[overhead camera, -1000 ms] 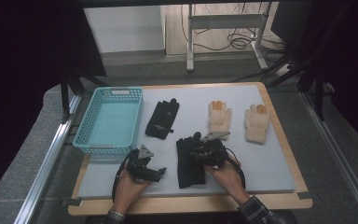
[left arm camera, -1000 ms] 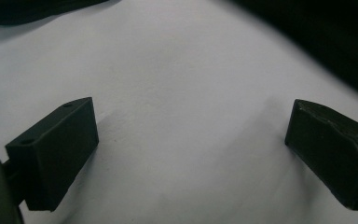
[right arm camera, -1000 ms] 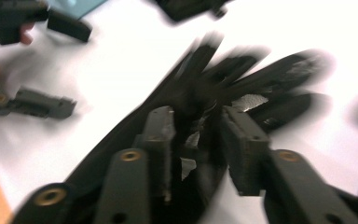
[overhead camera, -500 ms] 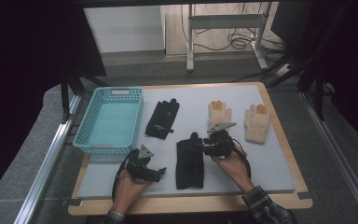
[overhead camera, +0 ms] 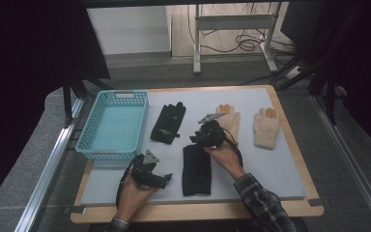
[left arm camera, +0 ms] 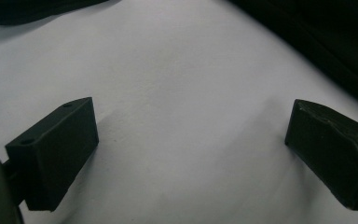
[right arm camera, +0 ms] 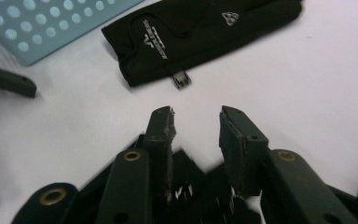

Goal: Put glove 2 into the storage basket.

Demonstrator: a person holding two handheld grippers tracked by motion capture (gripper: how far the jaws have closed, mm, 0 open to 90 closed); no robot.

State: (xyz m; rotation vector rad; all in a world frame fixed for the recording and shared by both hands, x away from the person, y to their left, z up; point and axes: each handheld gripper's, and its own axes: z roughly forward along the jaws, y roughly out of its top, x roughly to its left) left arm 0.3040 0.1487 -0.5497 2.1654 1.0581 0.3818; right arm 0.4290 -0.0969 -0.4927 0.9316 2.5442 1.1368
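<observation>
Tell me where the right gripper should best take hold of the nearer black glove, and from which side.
Probably the finger end of the nearer black glove, from above: it lies flat on the mat, fingers pointing away from the person, and the right gripper, jaws just closing with nothing pressed between them, is over those fingers.

Grey floor point(overhead camera: 140, 65), white wall panel point(overhead camera: 125, 26), metal table legs point(overhead camera: 232, 21) with tangled cables point(overhead camera: 244, 43), dark curtains point(overhead camera: 29, 58) either side.
</observation>
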